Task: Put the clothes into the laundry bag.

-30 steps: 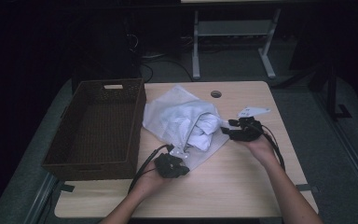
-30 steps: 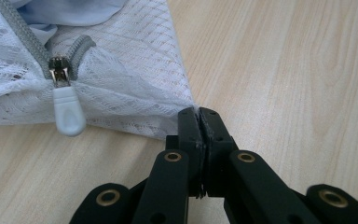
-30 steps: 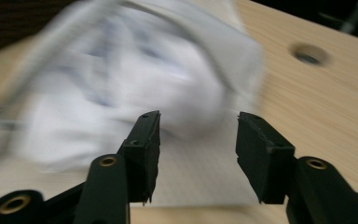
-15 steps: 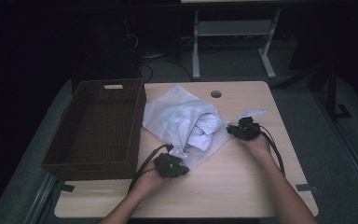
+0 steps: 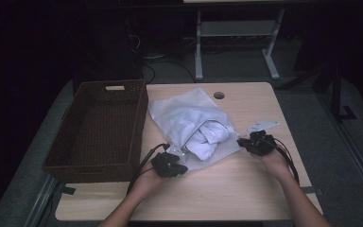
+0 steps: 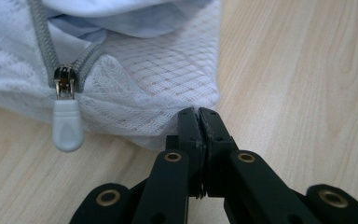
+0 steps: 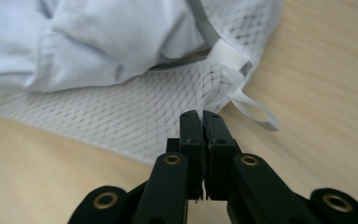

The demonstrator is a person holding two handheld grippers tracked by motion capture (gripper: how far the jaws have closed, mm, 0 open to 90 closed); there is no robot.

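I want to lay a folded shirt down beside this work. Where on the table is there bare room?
Bare wood runs along the table's near edge, between the forearms, and at the far right corner. The wicker basket is empty. The middle is crowded: mesh laundry bag, with both tools at its near edge.

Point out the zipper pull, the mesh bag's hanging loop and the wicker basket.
zipper pull [image 6: 68, 125], left gripper view, its grey tab
hanging loop [image 7: 255, 111], right gripper view, its white strap
wicker basket [image 5: 141, 124], high view, its right wall
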